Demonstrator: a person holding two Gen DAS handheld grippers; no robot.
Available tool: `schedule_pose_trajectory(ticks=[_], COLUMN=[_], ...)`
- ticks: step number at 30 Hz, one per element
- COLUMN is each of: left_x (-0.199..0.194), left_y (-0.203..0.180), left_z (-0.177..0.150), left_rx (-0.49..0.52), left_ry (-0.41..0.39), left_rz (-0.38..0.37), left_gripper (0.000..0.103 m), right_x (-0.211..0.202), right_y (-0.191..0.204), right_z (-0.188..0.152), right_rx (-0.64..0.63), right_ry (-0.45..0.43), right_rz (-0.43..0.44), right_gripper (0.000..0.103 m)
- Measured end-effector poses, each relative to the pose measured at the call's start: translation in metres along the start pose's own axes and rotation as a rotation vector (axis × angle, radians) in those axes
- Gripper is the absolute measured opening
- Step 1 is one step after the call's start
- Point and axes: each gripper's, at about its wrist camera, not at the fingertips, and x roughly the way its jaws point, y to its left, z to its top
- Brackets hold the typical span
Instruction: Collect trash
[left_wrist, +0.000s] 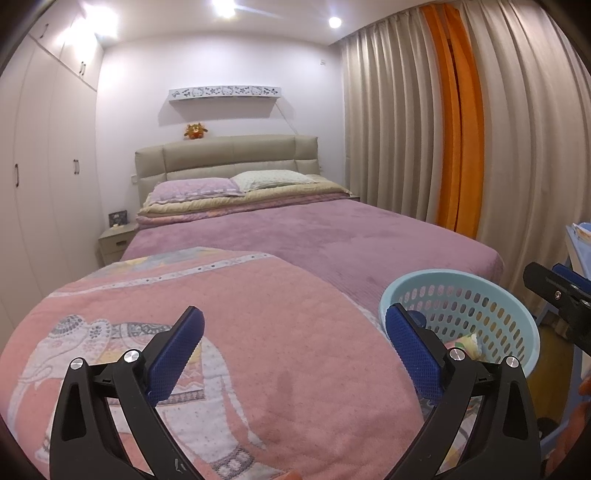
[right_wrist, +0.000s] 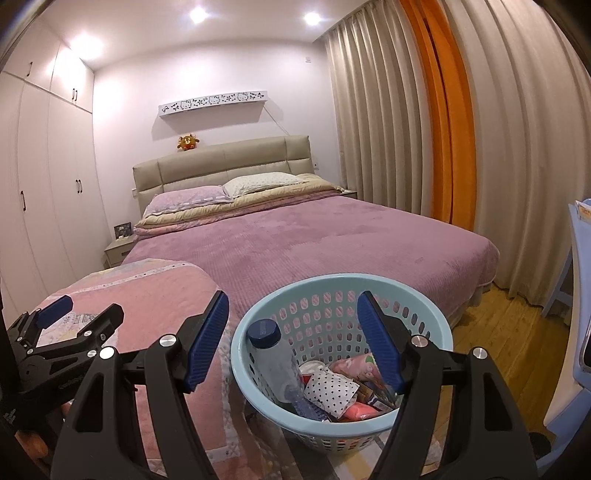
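A light blue perforated basket (right_wrist: 258, 387) stands at the foot of the bed; it also shows in the left wrist view (left_wrist: 509, 314). It holds a clear plastic bottle with a dark blue cap (right_wrist: 273, 354), a polka-dot wrapper (right_wrist: 330, 387) and several other wrappers. My right gripper (right_wrist: 291, 339) is open and empty, just above and before the basket. My left gripper (left_wrist: 293, 350) is open and empty over the pink elephant blanket (left_wrist: 240, 332); it also shows in the right wrist view (right_wrist: 85, 310).
A bed with a purple cover (right_wrist: 314, 240) and pillows fills the middle. White wardrobes (left_wrist: 37, 184) line the left wall. Beige and orange curtains (right_wrist: 443, 129) hang at the right. Wooden floor (right_wrist: 498, 332) and a light blue chair (right_wrist: 576, 277) lie to the right.
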Motion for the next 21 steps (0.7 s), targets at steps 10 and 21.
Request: schedule_pose_trajectory(ticks=[10,21], left_x=[0.0005,0.0001], left_y=[0.0034,0.0062], left_z=[0.0013,0.0016], left_rx=[-0.004,-0.005], left_ry=[0.011,0.013], left_rz=[-0.011,-0.014], left_gripper=[0.096,0.096], right_x=[0.0044,0.0038], right_y=[-0.0039,-0.0052], right_z=[-0.0022,-0.0019], right_rx=[0.01,0.011], right_ry=[0.028,0.029], right_rz=[-0.003,-0.005], right_gripper=[0.068,0.069])
